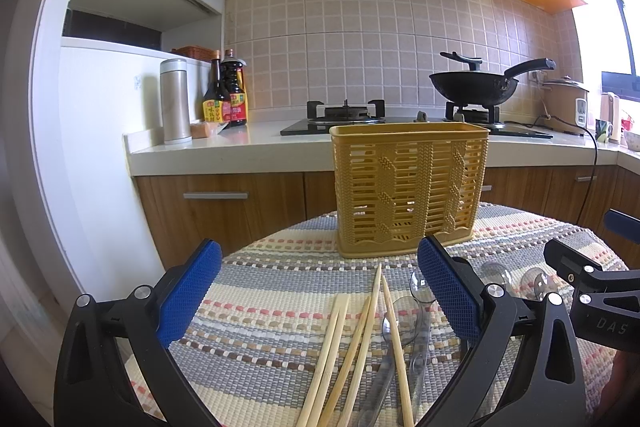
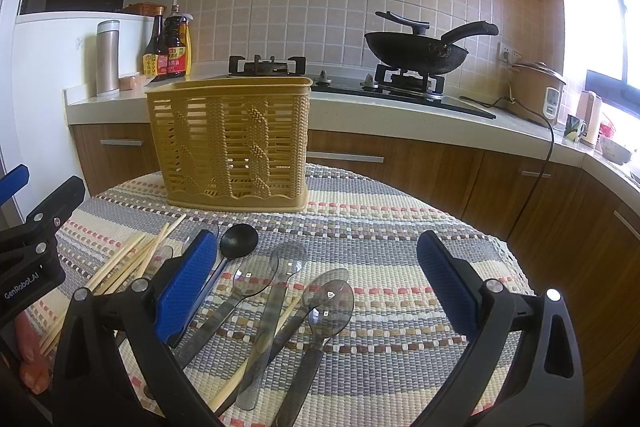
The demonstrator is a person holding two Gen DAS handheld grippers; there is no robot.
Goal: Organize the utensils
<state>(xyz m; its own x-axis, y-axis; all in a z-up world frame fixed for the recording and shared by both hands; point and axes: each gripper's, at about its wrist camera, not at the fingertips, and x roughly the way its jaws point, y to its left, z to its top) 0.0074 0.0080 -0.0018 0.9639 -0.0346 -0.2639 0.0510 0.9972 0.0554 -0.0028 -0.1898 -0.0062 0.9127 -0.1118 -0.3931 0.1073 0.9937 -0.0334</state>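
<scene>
A tan slotted utensil basket (image 1: pixel 408 187) stands upright at the far side of a round table with a striped woven cloth (image 1: pixel 280 291); it also shows in the right wrist view (image 2: pixel 232 143). Several bamboo chopsticks (image 1: pixel 352 343) lie on the cloth below my open, empty left gripper (image 1: pixel 320 291). They show at the left in the right wrist view (image 2: pixel 128 259). Several clear plastic spoons (image 2: pixel 280 287) and a black spoon (image 2: pixel 238 241) lie below my open, empty right gripper (image 2: pixel 312 279). One chopstick (image 2: pixel 260 351) lies among the spoons.
Behind the table runs a kitchen counter (image 1: pixel 224 147) with a gas stove (image 1: pixel 344 115), a black wok (image 1: pixel 476 87), sauce bottles (image 1: pixel 228 95), a steel flask (image 1: pixel 175 101) and a rice cooker (image 1: pixel 566 103). A white fridge (image 1: pixel 96 131) stands at the left.
</scene>
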